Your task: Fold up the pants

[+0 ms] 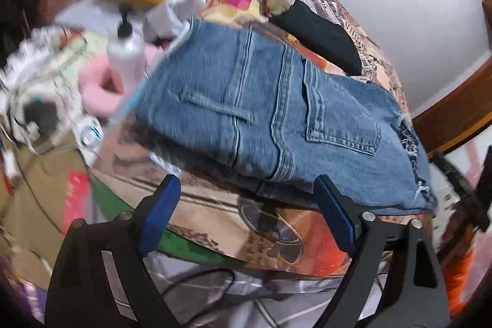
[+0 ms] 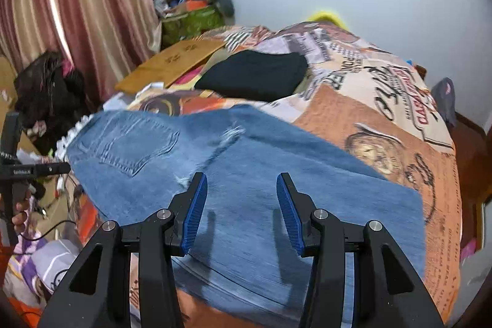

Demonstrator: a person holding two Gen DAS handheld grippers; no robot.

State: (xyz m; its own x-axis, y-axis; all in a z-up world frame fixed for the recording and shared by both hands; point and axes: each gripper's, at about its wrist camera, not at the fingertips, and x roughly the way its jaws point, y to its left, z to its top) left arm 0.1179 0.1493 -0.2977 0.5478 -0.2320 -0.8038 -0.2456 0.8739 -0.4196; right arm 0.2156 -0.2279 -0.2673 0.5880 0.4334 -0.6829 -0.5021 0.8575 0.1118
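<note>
Blue denim pants (image 1: pixel 276 119) lie folded on the patterned bedspread (image 1: pixel 233 223), back pocket up, frayed tears along the right edge. My left gripper (image 1: pixel 246 189) is open and empty, just in front of the pants' near edge. In the right wrist view the pants (image 2: pixel 246 174) lie flat across the bed, pocket at left. My right gripper (image 2: pixel 241 186) is open and empty, hovering over the leg part of the denim.
A black folded garment (image 2: pixel 255 76) lies farther back on the bed. A cardboard sheet (image 2: pixel 172 63) lies at the bed's far left. A white pump bottle (image 1: pixel 126 57), pink fluffy item (image 1: pixel 98 88) and clutter sit left of the bed. A wooden bed frame (image 1: pixel 455 119) is at right.
</note>
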